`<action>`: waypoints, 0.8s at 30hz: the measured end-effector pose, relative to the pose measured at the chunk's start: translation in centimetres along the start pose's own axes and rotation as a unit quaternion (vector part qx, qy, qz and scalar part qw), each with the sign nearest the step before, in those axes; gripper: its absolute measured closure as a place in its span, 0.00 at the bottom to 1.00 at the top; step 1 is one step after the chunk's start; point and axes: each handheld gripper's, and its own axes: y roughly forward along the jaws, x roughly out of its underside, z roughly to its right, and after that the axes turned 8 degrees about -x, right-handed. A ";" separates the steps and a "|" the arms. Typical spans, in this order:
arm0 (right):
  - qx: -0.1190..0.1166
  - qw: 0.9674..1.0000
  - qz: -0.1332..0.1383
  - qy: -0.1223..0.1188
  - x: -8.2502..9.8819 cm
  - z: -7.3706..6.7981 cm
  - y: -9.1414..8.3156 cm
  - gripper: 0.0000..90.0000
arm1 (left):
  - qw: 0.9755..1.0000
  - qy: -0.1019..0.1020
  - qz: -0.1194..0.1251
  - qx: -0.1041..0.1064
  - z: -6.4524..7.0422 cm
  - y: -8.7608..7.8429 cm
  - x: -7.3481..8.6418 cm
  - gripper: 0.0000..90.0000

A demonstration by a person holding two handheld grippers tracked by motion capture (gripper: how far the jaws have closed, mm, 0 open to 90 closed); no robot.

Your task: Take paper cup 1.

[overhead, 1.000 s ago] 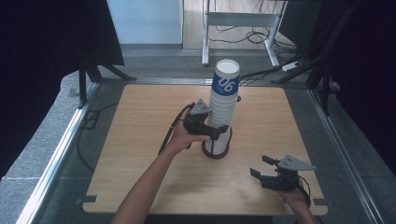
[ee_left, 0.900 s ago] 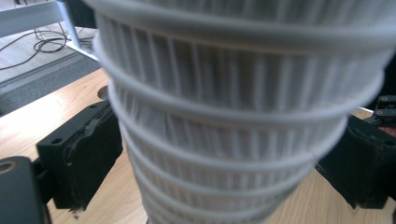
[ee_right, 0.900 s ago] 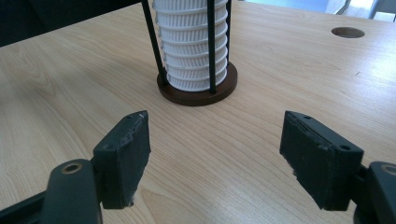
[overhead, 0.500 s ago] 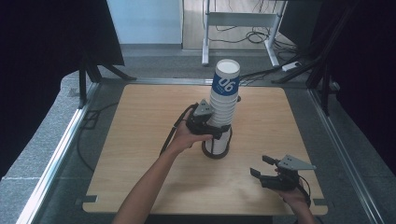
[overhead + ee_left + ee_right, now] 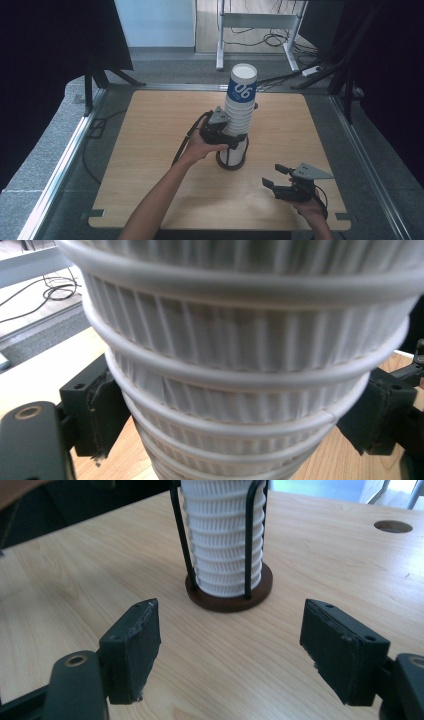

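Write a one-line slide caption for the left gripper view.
Left hand-held gripper clamped on a stack of ribbed white paper cups above the wooden table.

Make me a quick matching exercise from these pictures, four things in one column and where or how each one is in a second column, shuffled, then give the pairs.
1. left gripper
2. right gripper
3. top cup
4. round base

A. blue band with white numerals
B. jaws wide apart over bare wood
C. dark brown, under the stack of cups
D. jaws clamped on the stack's lower part

Pairs: 1-D, 2-B, 3-A, 4-C
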 end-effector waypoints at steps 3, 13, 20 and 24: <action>-0.003 1.000 0.002 0.001 -0.8 -0.3 0.3 0.27 | 1.000 0.001 -0.002 0.003 0.0 -0.1 0.0 0.14; -0.033 0.999 0.012 -0.032 -6.2 -0.7 0.0 0.28 | 1.000 0.001 -0.010 0.000 0.1 0.1 -0.3 0.14; -0.045 0.998 0.012 -0.041 -9.2 0.1 -0.1 0.28 | 1.000 0.001 -0.008 0.000 0.1 0.1 -0.2 0.14; -0.056 0.997 0.017 -0.053 -11.0 0.3 -0.6 0.28 | 1.000 0.000 -0.009 -0.002 0.2 0.1 -0.3 0.14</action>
